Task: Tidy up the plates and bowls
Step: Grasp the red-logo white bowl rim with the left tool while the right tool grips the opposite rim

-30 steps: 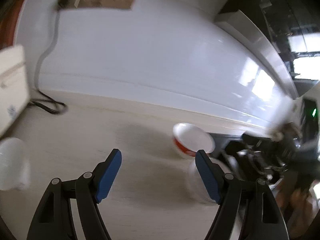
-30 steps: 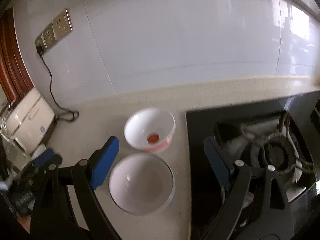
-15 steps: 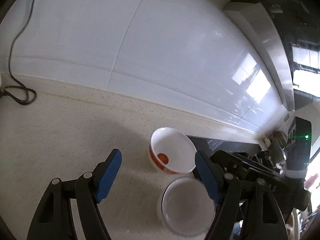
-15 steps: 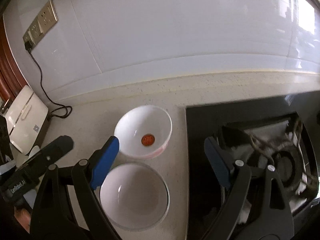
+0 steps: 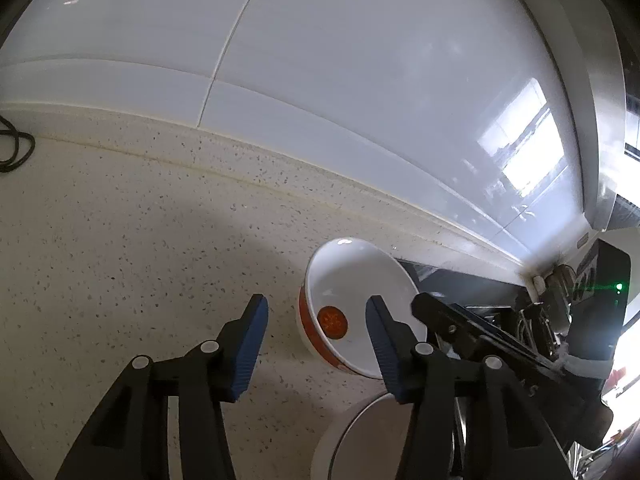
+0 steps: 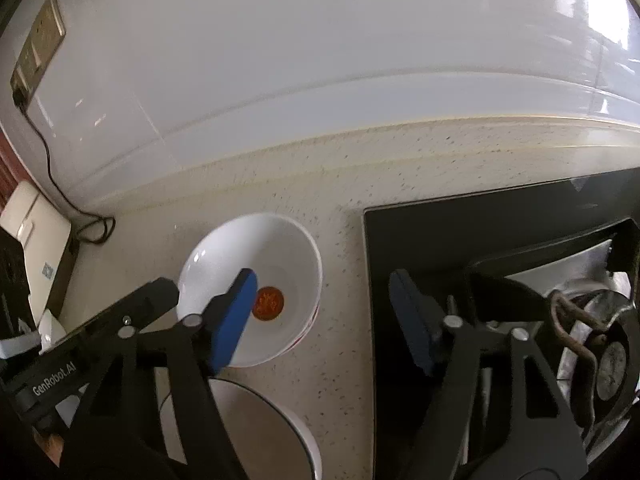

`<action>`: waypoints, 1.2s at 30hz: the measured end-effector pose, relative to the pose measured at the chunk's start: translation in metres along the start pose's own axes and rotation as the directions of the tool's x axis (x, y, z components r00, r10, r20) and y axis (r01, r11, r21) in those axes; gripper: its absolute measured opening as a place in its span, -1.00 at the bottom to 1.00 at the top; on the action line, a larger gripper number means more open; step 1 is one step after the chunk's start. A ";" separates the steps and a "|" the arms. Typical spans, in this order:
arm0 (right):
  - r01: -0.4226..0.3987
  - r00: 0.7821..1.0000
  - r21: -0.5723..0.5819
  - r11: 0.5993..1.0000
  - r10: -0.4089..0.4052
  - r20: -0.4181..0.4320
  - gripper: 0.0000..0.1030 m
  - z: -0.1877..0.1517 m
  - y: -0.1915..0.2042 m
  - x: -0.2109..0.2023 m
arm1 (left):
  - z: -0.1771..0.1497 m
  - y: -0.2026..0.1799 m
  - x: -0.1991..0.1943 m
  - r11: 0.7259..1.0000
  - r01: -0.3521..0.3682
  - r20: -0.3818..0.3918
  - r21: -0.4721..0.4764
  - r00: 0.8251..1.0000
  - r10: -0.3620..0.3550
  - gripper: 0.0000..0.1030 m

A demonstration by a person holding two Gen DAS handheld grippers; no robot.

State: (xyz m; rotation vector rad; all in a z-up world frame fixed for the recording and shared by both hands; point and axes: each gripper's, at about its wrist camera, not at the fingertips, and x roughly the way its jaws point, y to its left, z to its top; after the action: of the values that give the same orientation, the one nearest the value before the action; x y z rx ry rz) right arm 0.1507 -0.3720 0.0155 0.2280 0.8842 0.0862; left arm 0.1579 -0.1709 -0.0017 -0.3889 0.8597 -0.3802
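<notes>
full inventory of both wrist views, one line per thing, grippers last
bowl with red spot: 1, white with a red band outside, on the counter left of the stove
plain bowl: 1, white, on the counter nearer the cameras than the first bowl
countertop: 1, speckled beige
stove: 1, black glass with a metal burner, right side
wall tiles: white, glossy, behind the counter
socket plate: 1, gold, on the wall at left
cable: 1, black, from the socket down to the counter
appliance: 1, cream, far left
left gripper: 1, black with blue pads, open, empty
right gripper: 1, same, open, empty
</notes>
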 end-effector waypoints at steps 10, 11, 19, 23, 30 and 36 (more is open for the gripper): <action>-0.050 0.995 -0.033 0.998 0.046 -0.092 -0.24 -0.006 0.005 0.022 | -0.006 -0.005 0.023 1.000 -0.008 -0.065 0.028 0.998 0.010 -0.17; -0.055 0.994 -0.033 0.998 0.051 -0.097 -0.35 -0.007 0.005 0.023 | -0.007 -0.006 0.024 1.000 -0.004 -0.070 0.030 0.998 0.007 -0.26; -0.091 0.990 -0.036 0.995 0.086 -0.108 -0.44 -0.008 0.006 0.023 | -0.011 -0.010 0.033 0.999 0.019 -0.082 0.037 0.997 -0.016 -0.46; -0.093 0.990 -0.035 0.995 0.089 -0.107 -0.44 -0.010 0.008 0.021 | -0.008 -0.011 0.032 0.999 0.005 -0.076 0.046 0.997 -0.001 -0.51; -0.120 0.990 -0.032 0.992 0.117 -0.082 -0.44 -0.008 0.010 0.013 | -0.006 -0.005 0.018 0.999 0.011 -0.047 0.037 0.999 -0.009 -0.61; -0.137 0.990 -0.035 0.990 0.136 -0.039 -0.44 -0.006 0.013 -0.002 | -0.003 -0.006 0.007 0.999 0.016 -0.022 0.040 1.000 -0.015 -0.65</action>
State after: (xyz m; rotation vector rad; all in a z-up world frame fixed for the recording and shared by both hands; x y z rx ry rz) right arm 0.1451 -0.3587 0.0162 0.2518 0.9018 0.2347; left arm 0.1591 -0.1803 -0.0053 -0.3552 0.8698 -0.4160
